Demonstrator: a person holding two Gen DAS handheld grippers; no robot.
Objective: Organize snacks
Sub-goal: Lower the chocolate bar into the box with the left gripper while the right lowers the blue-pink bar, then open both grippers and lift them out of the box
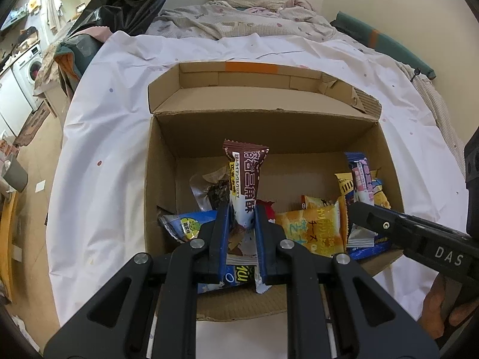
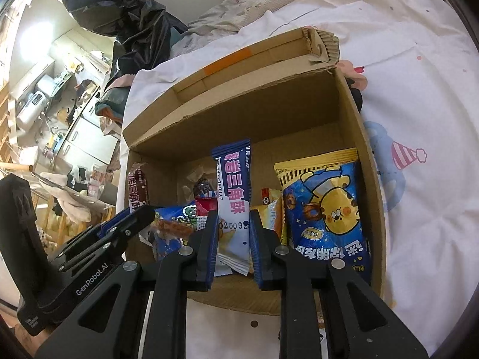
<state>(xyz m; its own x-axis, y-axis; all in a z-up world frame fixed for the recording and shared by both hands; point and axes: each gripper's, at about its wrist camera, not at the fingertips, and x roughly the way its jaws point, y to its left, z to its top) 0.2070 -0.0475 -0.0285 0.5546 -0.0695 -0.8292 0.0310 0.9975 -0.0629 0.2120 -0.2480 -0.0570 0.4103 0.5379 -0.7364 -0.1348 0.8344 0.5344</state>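
Note:
An open cardboard box sits on a white sheet and holds several snack packets. My left gripper is shut on a brown-and-white snack bar, held upright inside the box; that bar also shows at the left in the right wrist view. My right gripper is shut on a blue-and-white snack bar, upright in the box; it shows at the right in the left wrist view. A blue bear-print bag leans on the right wall.
Yellow cheese packets, a blue packet with a green logo and a small dark packet lie on the box floor. The far flap leans back. A black plastic bag and bedding lie behind the box.

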